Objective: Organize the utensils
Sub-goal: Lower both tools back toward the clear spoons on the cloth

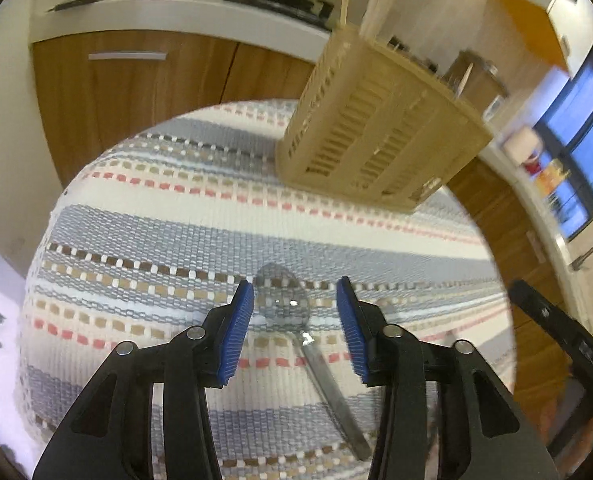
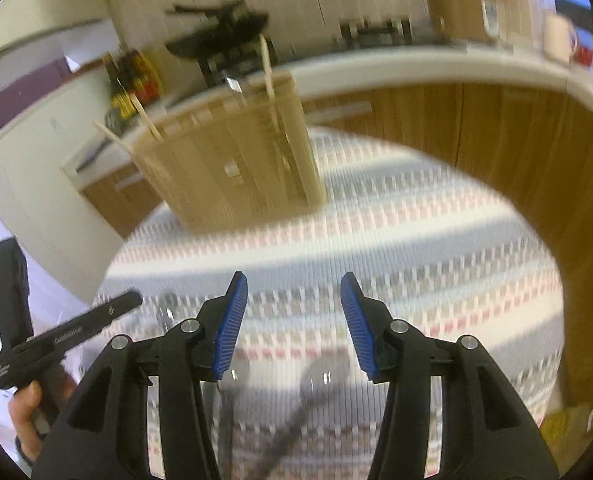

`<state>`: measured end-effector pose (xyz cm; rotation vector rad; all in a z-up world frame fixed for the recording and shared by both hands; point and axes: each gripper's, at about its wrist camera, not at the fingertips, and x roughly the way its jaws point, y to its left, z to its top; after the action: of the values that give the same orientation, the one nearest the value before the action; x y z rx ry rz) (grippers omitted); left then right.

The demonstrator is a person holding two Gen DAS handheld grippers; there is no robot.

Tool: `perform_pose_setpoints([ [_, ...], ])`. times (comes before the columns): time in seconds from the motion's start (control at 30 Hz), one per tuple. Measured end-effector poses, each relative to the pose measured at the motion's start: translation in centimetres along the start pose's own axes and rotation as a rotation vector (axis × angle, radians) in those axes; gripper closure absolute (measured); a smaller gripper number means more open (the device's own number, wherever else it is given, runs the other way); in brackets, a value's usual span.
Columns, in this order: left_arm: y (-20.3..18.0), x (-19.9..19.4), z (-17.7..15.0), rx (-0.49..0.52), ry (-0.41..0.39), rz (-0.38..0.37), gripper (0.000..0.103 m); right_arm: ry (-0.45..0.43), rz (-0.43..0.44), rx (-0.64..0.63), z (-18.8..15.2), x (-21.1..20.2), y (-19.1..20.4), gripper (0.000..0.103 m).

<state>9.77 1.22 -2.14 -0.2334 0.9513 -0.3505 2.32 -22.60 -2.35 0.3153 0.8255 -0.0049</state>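
Hovering open-jawed – left tool (image 1: 295, 294) over a spoon (image 1: 286, 300).

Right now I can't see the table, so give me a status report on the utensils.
Left gripper open over metal spoon. Right gripper open, empty, blurred spoon below. Beige cutlery caddy upright beyond, path clear.
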Motion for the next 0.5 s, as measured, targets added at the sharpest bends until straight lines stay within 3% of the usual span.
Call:
perform_pose_setpoints([
  [0.3, -2.8, 4.3, -0.4, 0.132, 0.063, 0.134, 0.057, 0.239, 0.021, 0.069, -3.3, 2.9, -1.6, 0.058],
  [0.4, -4.2, 5.2, -1.1, 0.226, 0.047, 0.201, 0.068, 0.27, -0.015, 0.056, -4.3, 3.8, -0.9, 0.058],
  [0.5, -4.3, 5.0, -1.5, 0.276, 0.045, 0.174, 0.07, 0.248, -0.101, -0.01, -5.0, 3.9, 0.6, 0.058],
])
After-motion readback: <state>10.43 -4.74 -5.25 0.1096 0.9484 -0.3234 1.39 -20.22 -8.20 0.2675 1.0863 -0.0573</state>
